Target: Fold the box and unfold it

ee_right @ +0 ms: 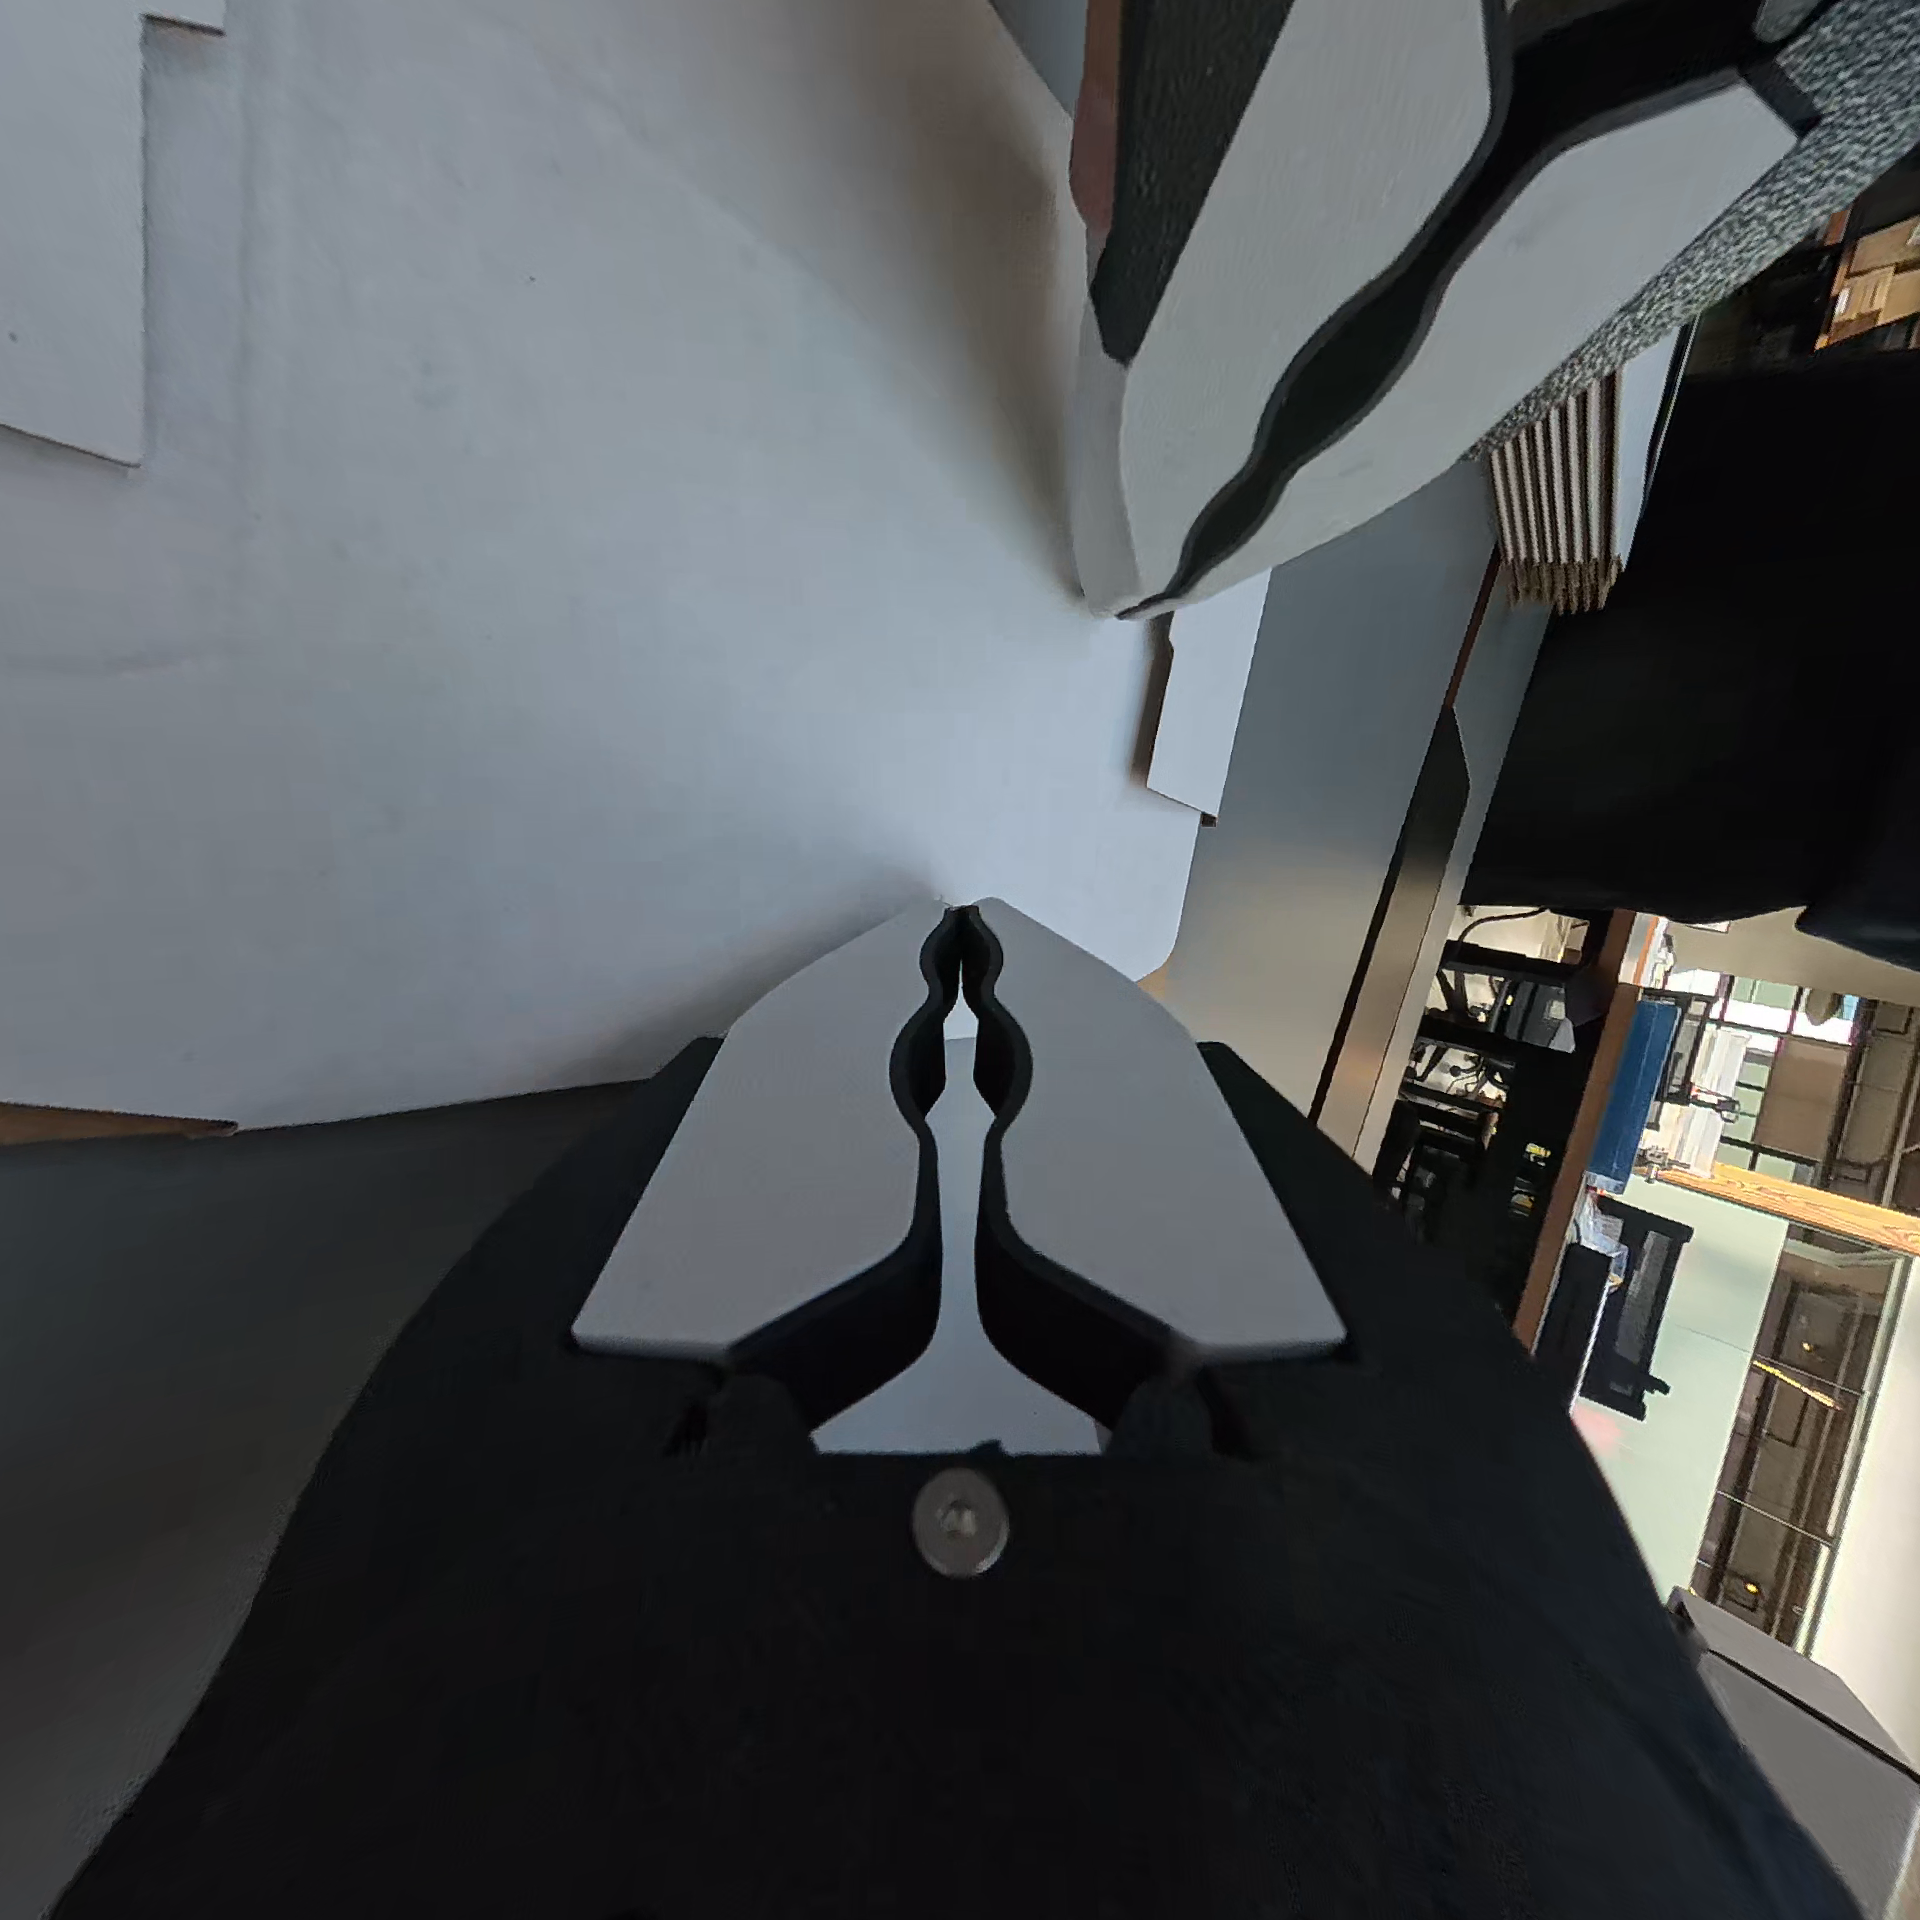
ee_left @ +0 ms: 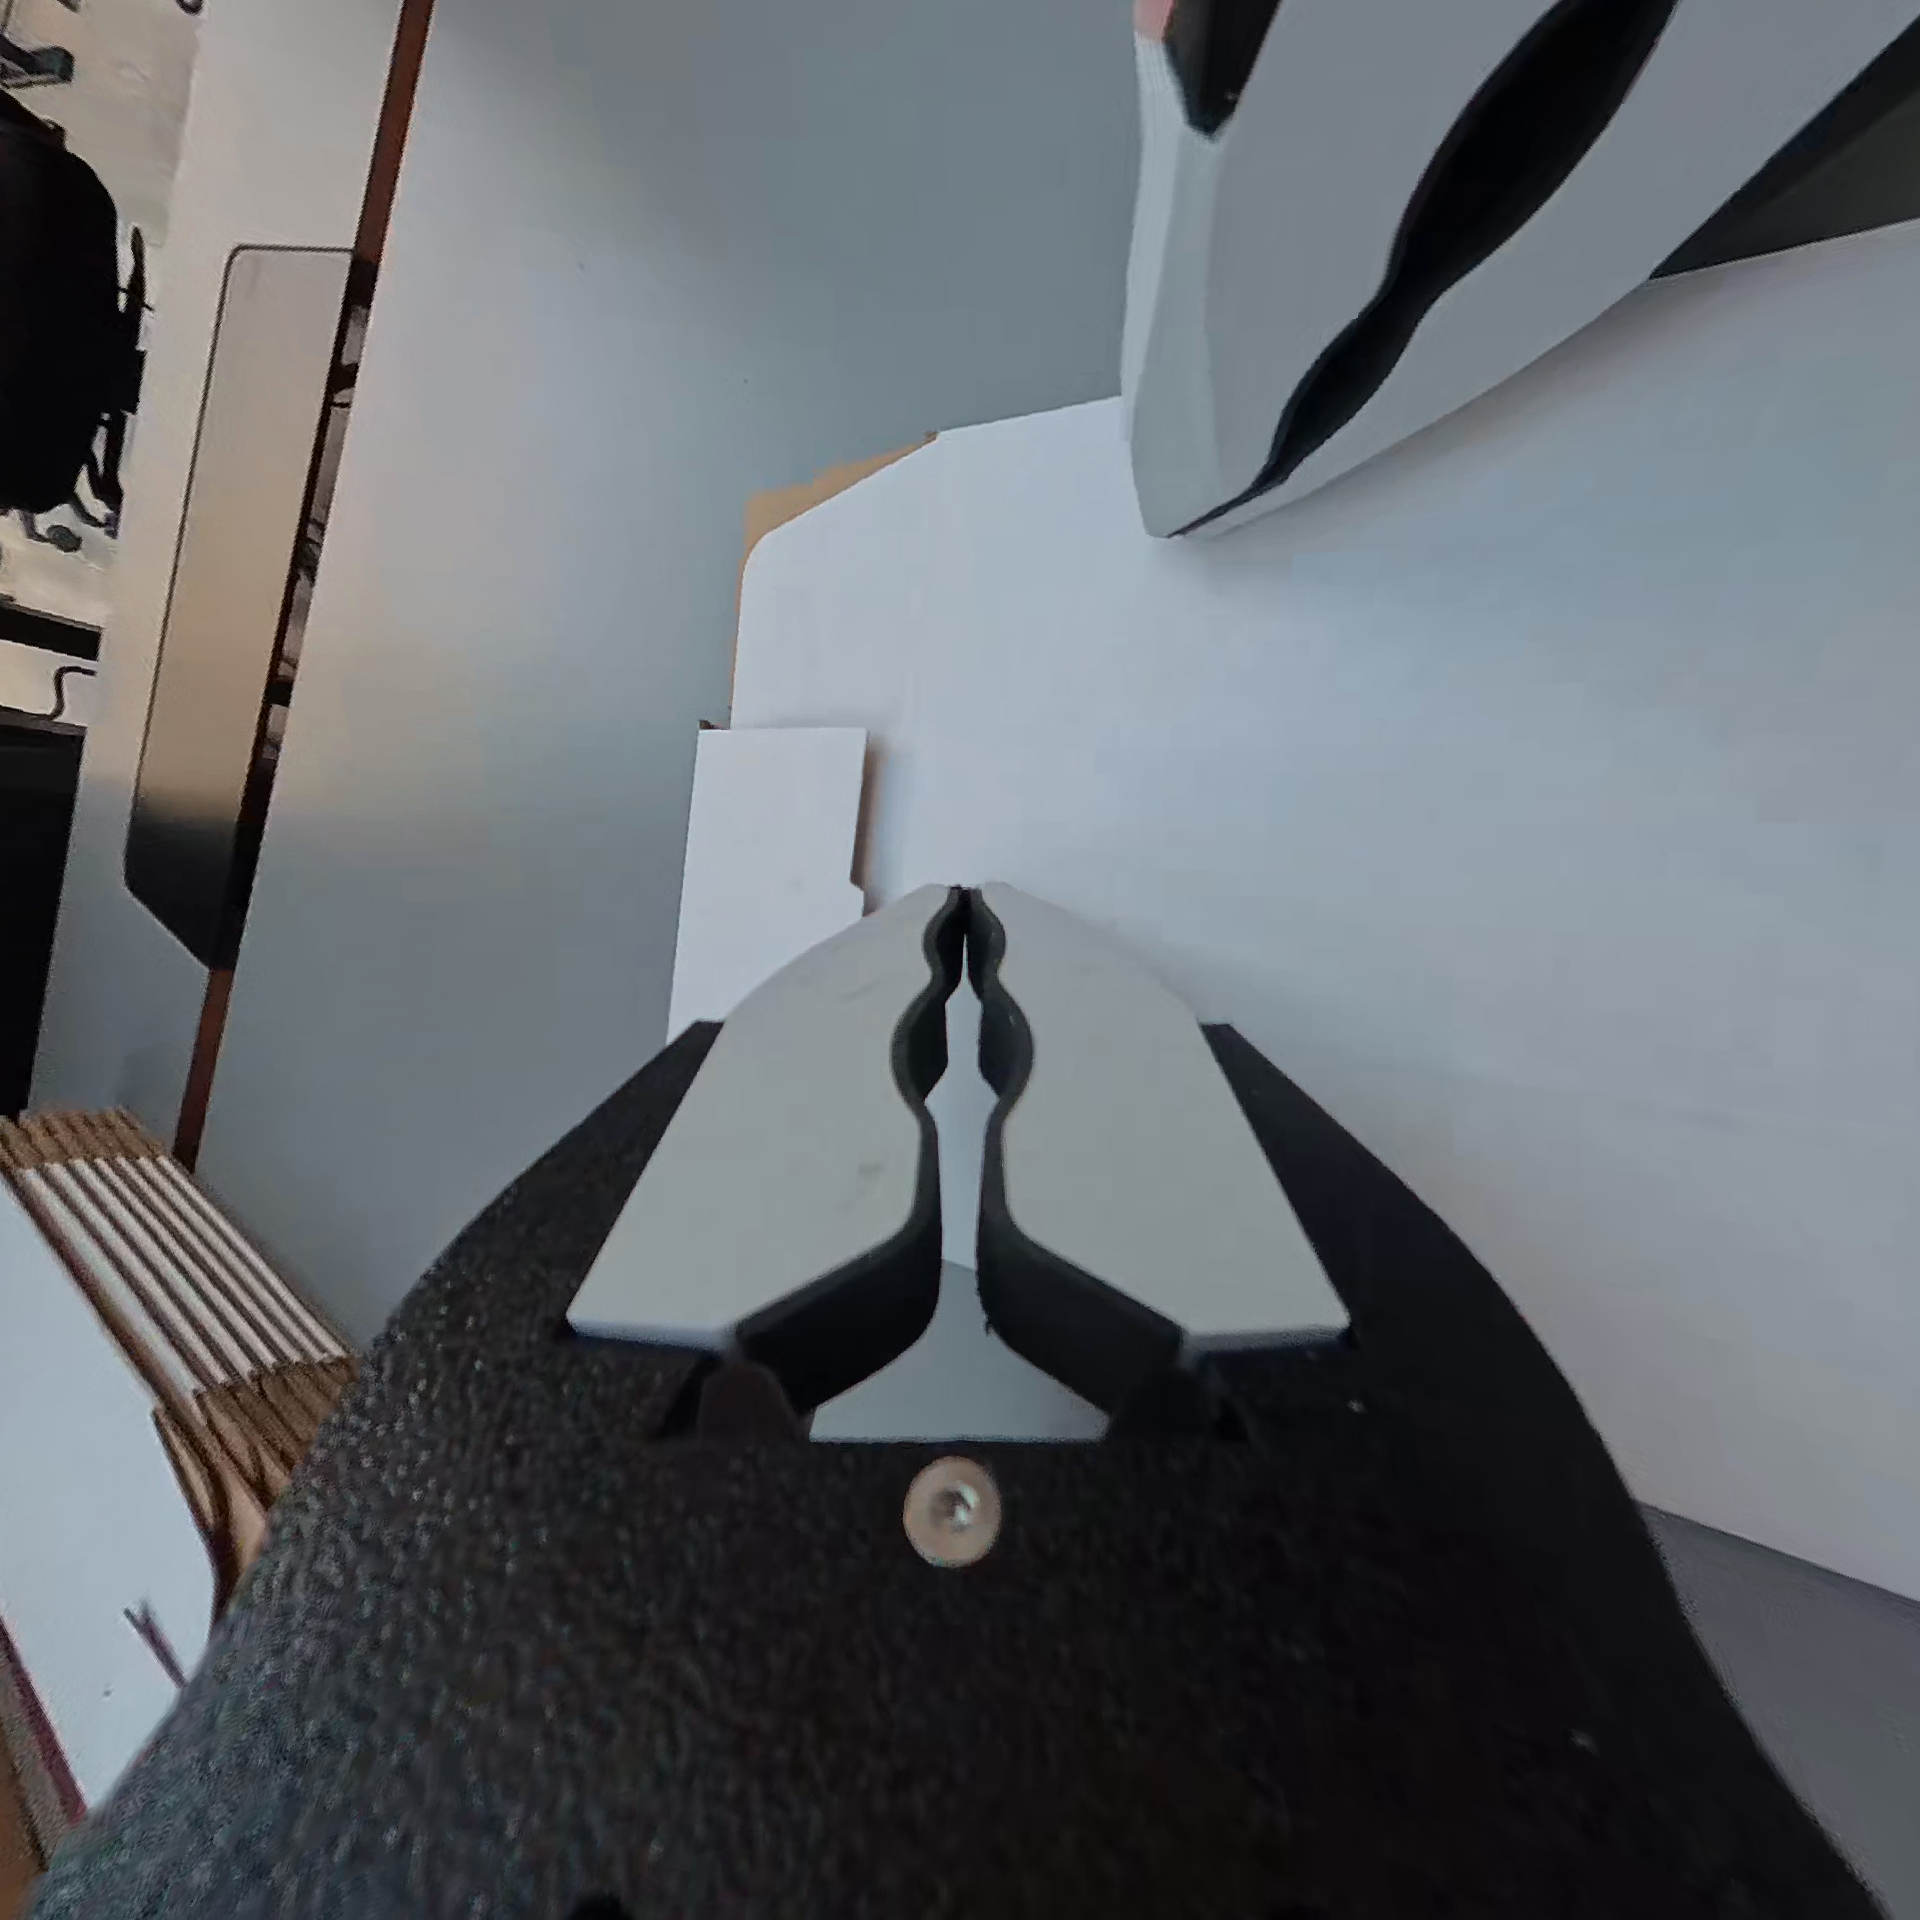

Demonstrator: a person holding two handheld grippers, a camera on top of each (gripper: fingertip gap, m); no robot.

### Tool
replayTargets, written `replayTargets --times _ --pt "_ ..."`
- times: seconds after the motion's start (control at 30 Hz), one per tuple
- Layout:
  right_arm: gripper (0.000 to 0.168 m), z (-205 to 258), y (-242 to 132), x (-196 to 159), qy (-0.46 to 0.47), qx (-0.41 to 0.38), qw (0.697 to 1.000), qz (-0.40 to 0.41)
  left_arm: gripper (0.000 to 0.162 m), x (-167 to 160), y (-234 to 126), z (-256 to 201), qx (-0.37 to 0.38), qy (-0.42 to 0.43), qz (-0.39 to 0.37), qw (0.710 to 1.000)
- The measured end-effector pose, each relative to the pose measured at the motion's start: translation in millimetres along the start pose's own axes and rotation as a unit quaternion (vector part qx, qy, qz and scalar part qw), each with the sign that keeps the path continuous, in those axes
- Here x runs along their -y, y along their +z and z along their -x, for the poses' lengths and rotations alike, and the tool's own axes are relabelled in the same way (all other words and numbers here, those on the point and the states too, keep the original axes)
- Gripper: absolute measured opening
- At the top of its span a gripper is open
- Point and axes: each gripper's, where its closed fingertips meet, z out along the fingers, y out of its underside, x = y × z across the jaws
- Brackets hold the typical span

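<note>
Fingers of the left gripper (ee_left: 966,891) are pressed together at the tips, nothing between them; same for the right gripper (ee_right: 961,914), tips touching, empty. Both hover over the flat white cardboard box blank (ee_left: 1351,831), which lies unfolded on the grey table (ee_left: 571,520). Contact with the sheet can't be confirmed from either view.

Ahead and left of the left tips: a small side flap (ee_left: 769,862) of the blank, brown corrugated edge showing. Ahead and right of the left tips: the right gripper, also closed, angled over the sheet's far part. From the right wrist view, the left gripper sits ahead and right, near that same side flap (ee_right: 1210,707); the blank's rounded edge is just right of the right tips. A stack of spare flat blanks (ee_left: 177,1257) sits behind-left of the left fingers, off the work area.

Judgement: fold not started, sheet fully flat. To do it well, probably pin the main panel with one closed tip beside a crease, slide the other under a flap edge and lift along the score line. Keep pressure off the panel middle, since corrugated board likely kinks. Thin edge on a smooth table may slip away.
</note>
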Motion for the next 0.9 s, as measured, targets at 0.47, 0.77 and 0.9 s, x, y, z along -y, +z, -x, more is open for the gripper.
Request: replayTargets --times 0.47,0.77,0.9 --pt "0.0 2.3 -2.1 1.9 -0.012 0.008 1.0 -0.006 0.0 32.8 13.3 77.6 0.109 0.051 0.005 0.993" --pt "0.0 2.6 -2.8 1.5 0.013 0.02 1.0 -0.014 0.0 9.1 72.4 95.9 0.022 0.051 0.059 0.997" --pt "0.0 5.7 -6.1 1.4 0.016 0.037 0.999 -0.009 0.0 8.5 74.0 94.1 -0.015 -0.001 0.055 0.998"
